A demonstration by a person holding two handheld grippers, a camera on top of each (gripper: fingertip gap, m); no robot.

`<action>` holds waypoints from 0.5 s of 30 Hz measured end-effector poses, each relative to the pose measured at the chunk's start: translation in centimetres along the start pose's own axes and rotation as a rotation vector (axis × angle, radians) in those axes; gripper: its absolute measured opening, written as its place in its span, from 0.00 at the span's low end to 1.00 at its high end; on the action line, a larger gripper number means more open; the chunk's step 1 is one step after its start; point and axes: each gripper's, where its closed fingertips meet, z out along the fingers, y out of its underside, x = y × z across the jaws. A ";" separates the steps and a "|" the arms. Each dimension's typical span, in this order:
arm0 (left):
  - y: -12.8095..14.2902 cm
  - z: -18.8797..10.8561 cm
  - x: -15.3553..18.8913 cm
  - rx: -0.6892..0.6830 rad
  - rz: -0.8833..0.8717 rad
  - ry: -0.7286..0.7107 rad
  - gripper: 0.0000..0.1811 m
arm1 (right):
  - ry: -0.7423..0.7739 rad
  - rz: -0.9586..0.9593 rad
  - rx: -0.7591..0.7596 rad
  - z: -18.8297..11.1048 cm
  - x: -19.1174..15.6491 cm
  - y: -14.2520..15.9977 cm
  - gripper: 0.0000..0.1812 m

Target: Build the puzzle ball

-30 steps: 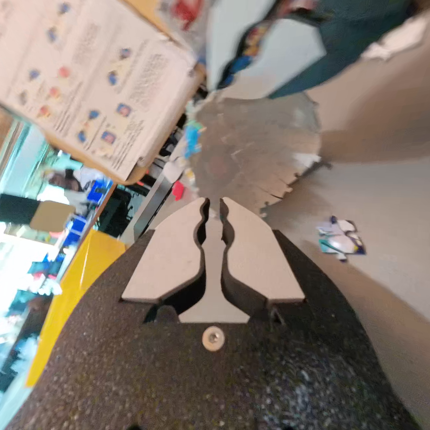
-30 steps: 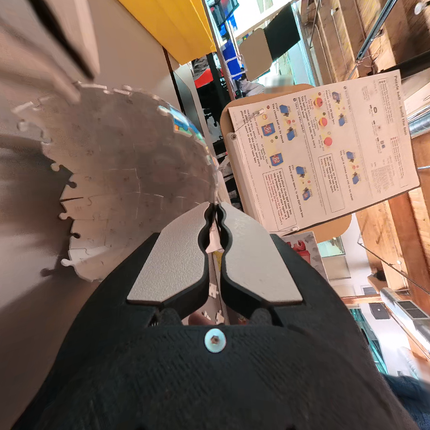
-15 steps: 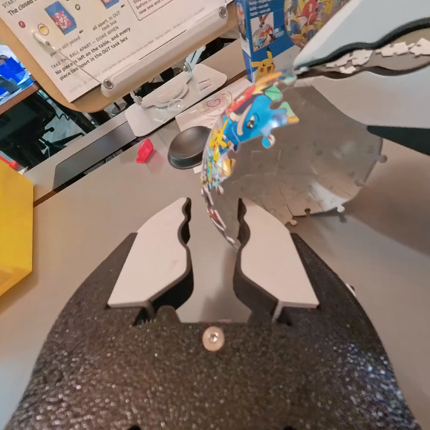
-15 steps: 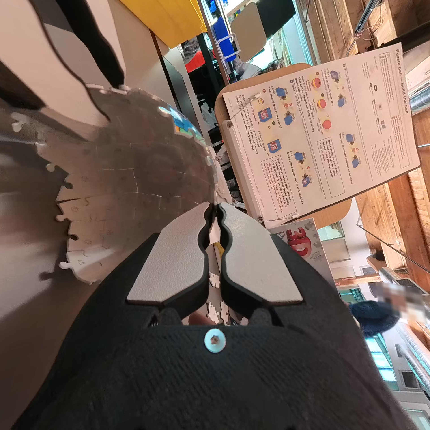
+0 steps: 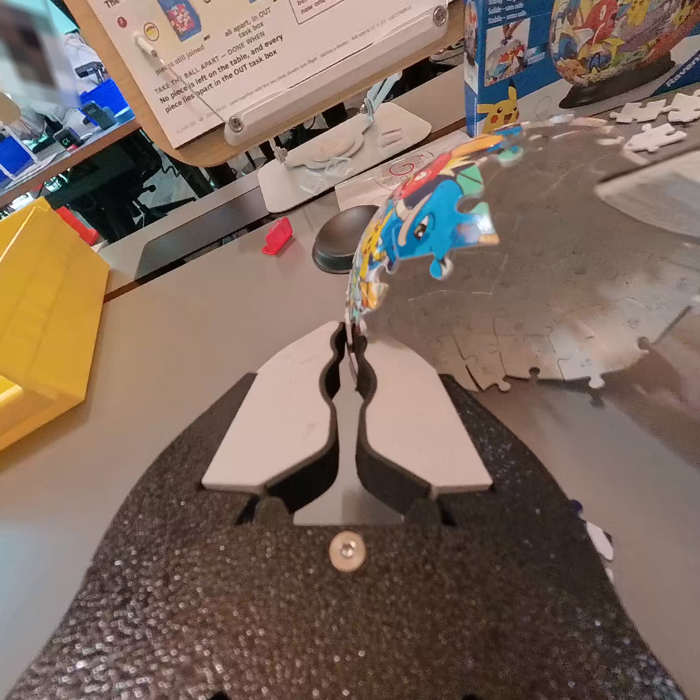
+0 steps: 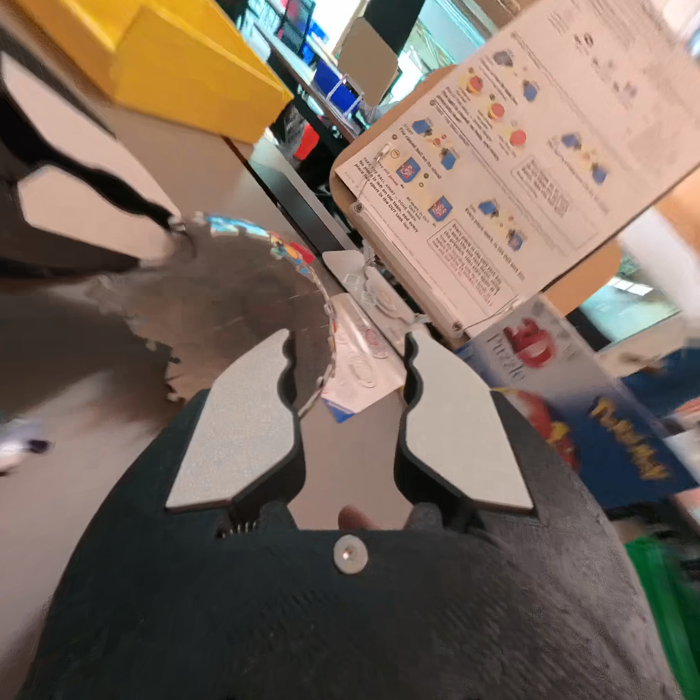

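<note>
On the grey worktop (image 5: 212, 341), the left tongs (image 5: 350, 333) are pinched nearly closed on the lower rim of the half-built puzzle ball (image 5: 530, 288), a curved shell of joined pieces that rests on the surface with its grey inside facing the camera and a strip of bright cartoon print along its edge. Its far edge lies near the right tongs (image 6: 348, 352), which stand wide apart and hold nothing; the shell's rim passes just in front of their left finger. A yellow bin (image 5: 41, 314) sits at the left edge of the worktop; its contents are out of sight. Behind the shell are a black dish-shaped stand (image 5: 337, 242), a small red clip (image 5: 278, 236) and a blue puzzle box (image 5: 583, 49) printed with cartoon characters and a picture of the finished ball. Loose white pieces (image 5: 659, 121) lie before the box. An instruction sheet (image 5: 272, 49) with printed text and small pictures is fastened to a wooden board (image 6: 378, 166) on a white stand.
</note>
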 end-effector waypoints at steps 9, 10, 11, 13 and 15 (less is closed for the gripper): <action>0.4 -0.1 0.0 -0.010 -0.048 -0.016 0.01 | -0.121 0.572 -0.175 -1.1 -3.8 4.9 0.16; 0.4 -0.1 0.0 -0.012 -0.055 -0.018 0.01 | -0.112 0.571 -0.183 -0.9 -3.8 5.0 0.11; 0.5 -0.1 -0.1 -0.014 -0.067 -0.018 0.01 | -0.093 0.568 -0.195 -0.7 -3.7 5.1 0.10; 0.6 -0.1 -0.1 -0.019 -0.098 -0.021 0.02 | -0.069 0.562 -0.206 -0.3 -3.4 5.1 0.09; 0.7 -0.2 -0.1 -0.022 -0.132 -0.023 0.02 | -0.045 0.558 -0.200 -0.1 -3.2 4.9 0.08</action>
